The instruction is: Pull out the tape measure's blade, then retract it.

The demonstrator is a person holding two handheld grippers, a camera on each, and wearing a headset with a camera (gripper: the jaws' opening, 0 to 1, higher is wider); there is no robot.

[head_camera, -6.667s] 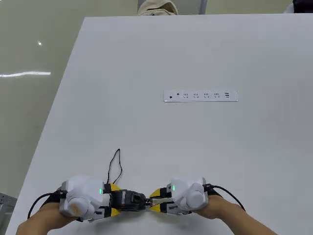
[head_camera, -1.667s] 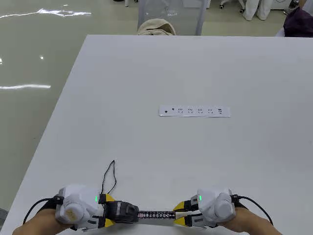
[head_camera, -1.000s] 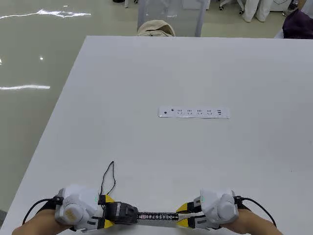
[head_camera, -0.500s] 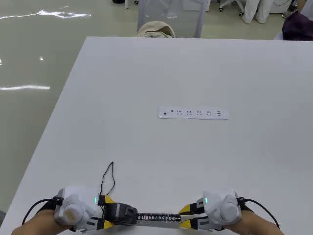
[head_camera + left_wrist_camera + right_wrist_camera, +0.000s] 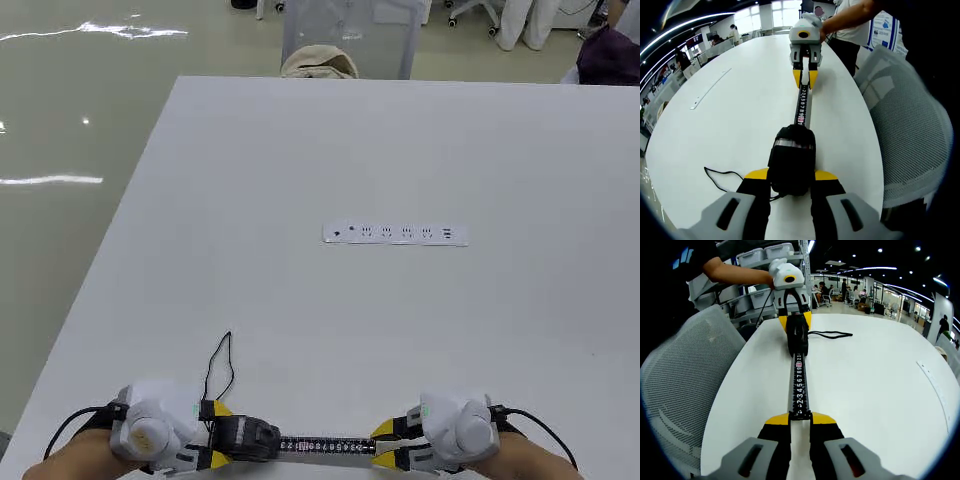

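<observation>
Head view: blade [image 5: 325, 445] longer (slightly, perhaps)

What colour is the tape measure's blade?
The blade is black with white numerals; right gripper view shows it best.

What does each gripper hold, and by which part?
The left gripper holds the tape measure by its case; the right gripper holds the blade by its end.

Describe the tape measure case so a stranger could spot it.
On the white table, look at the near edge. The tape measure case is the black block in the left gripper; unlike the white power strip, a numbered blade runs from it.
</observation>
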